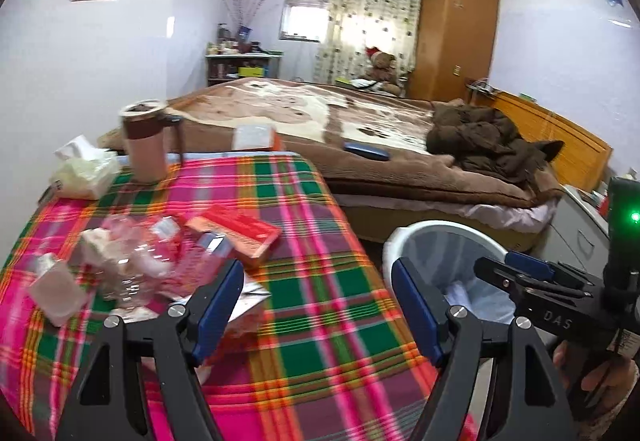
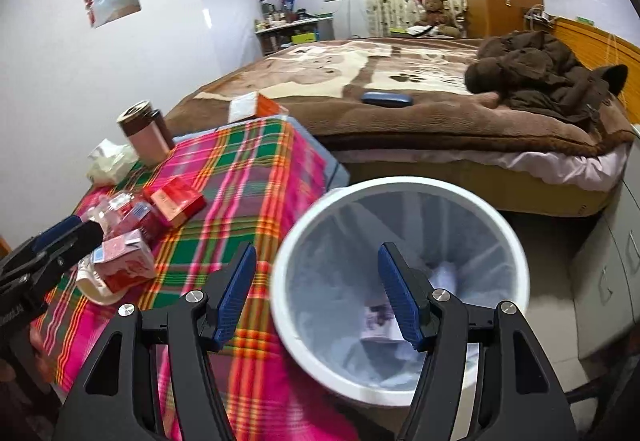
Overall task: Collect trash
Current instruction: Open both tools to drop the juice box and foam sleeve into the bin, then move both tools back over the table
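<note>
Left wrist view, bed [image 1: 360,145]: the biggest thing, far ahead of both tongs, under a brown blanket with paw prints; a dark brown jacket [image 1: 492,145] lies crumpled on its right part.
Wardrobe [image 1: 456,33]: orange-brown, behind the bed, beside a patterned curtain [image 1: 368,21].
Table [image 1: 320,281]: covered with a plaid cloth in pink, green and orange; it fills the space under and ahead of the left tongs [image 1: 318,305].
Trash bin [image 2: 400,321]: white, round, lined with a thin bag, on the floor just right of the table; it is directly below and ahead of the right tongs [image 2: 318,295]. Some paper already lies at its bottom.
Trash pile [image 1: 132,261]: ahead-left of the left tongs, on the cloth; clear crumpled plastic, white tissue pieces and small cartons, blurred.
Red box [image 1: 240,237]: flat, lying on the cloth at the right edge of the pile, ahead of the left tongs.
Tumbler [image 1: 146,141]: pink-brown, upright at the far left corner of the table, next to a tissue pack [image 1: 84,169].
Blue case [image 1: 366,152]: small, lying on the blanket.
Left tongs: jaws wide apart, nothing between the blue pads.
Right tongs: jaws wide apart too, empty, only the bin is seen through the gap.
</note>
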### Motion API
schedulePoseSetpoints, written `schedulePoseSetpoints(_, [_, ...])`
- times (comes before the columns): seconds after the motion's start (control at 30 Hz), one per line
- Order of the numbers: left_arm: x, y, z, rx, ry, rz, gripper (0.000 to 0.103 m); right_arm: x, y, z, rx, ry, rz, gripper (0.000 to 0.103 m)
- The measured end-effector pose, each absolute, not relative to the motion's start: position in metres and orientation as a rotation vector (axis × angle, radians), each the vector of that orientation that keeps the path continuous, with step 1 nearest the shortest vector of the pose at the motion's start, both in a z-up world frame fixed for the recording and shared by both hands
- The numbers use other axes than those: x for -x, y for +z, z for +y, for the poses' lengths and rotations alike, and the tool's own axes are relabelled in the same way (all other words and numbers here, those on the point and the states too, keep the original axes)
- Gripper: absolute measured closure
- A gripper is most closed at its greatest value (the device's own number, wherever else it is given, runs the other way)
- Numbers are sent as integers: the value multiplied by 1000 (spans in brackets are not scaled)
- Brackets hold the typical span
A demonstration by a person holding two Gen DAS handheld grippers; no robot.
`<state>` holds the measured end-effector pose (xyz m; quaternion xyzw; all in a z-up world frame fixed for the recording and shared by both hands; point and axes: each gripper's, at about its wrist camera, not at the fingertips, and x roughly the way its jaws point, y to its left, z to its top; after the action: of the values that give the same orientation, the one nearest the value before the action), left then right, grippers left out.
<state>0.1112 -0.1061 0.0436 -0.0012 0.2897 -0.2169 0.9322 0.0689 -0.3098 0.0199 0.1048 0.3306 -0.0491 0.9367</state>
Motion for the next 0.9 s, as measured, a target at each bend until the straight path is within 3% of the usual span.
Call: schedulePoseSetpoints(0.9, [-141,22,68,137,-97,621,22,-116,7,-181,-195,189,746,38])
